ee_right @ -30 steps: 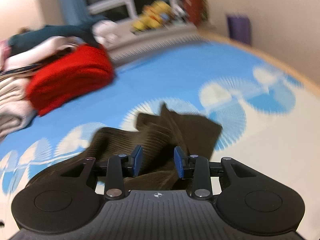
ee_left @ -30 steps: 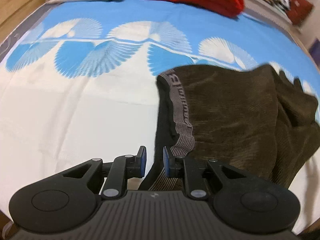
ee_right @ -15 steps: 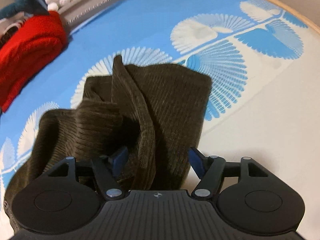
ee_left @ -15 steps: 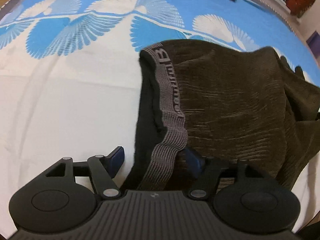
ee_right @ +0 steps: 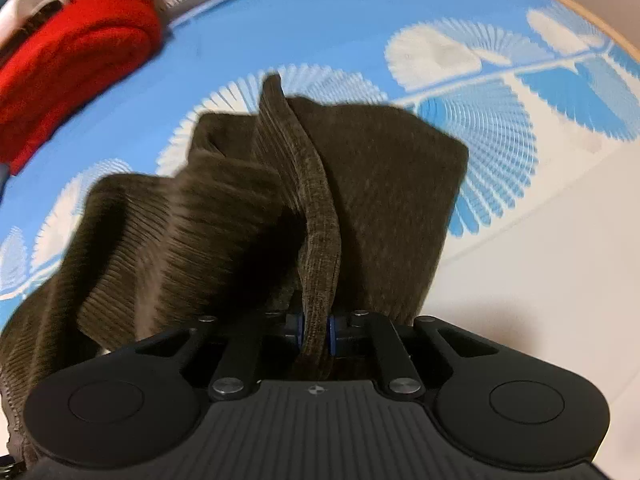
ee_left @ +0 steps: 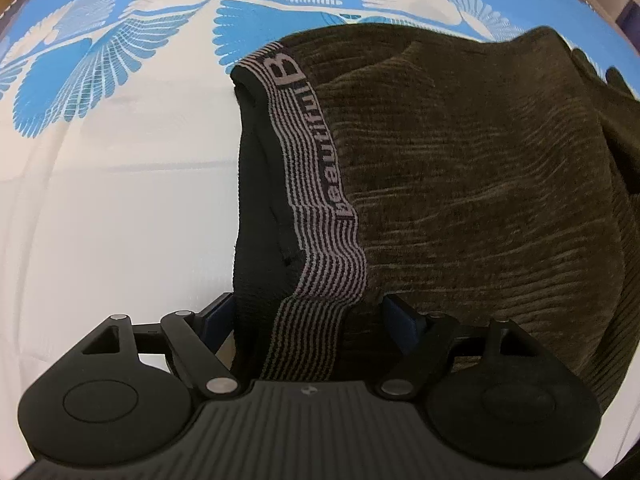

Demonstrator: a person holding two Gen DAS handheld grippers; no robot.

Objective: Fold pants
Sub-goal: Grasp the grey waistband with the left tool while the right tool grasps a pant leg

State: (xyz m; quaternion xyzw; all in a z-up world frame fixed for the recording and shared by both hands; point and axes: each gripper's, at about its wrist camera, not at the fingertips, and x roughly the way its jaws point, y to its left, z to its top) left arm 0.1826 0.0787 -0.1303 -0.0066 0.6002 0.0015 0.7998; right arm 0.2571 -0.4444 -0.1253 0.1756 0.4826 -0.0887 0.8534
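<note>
The pants (ee_left: 460,184) lie on the bed (ee_left: 120,200), a dark olive ribbed knit spread over the blue-and-white printed cover, with the striped grey waistband (ee_left: 316,216) at their left end and the legs bunched toward the right. They look soft, light and limp, likely to drape and sag from any point of hold and not keep an edge straight by themselves; the ribbed surface should give the pads good friction, so slipping seems unlikely, and nothing about them is fragile. The waistband is the firmest part, elastic and doubled, and looks like the best place to take hold at that end. The left gripper (ee_left: 308,316) is spread wide with the waistband lying between its fingers, not yet pinched, one pad on the bed side and the other over the olive cloth. The right gripper (ee_right: 316,330) is clenched on a raised ridge of the leg fabric (ee_right: 320,216), which stands up as a narrow fold out of the crumpled legs. Because that grip takes only a ridge, the layers below may hang unevenly when lifted. A red folded item (ee_right: 72,60) sits well apart at the far side of the bed.
</note>
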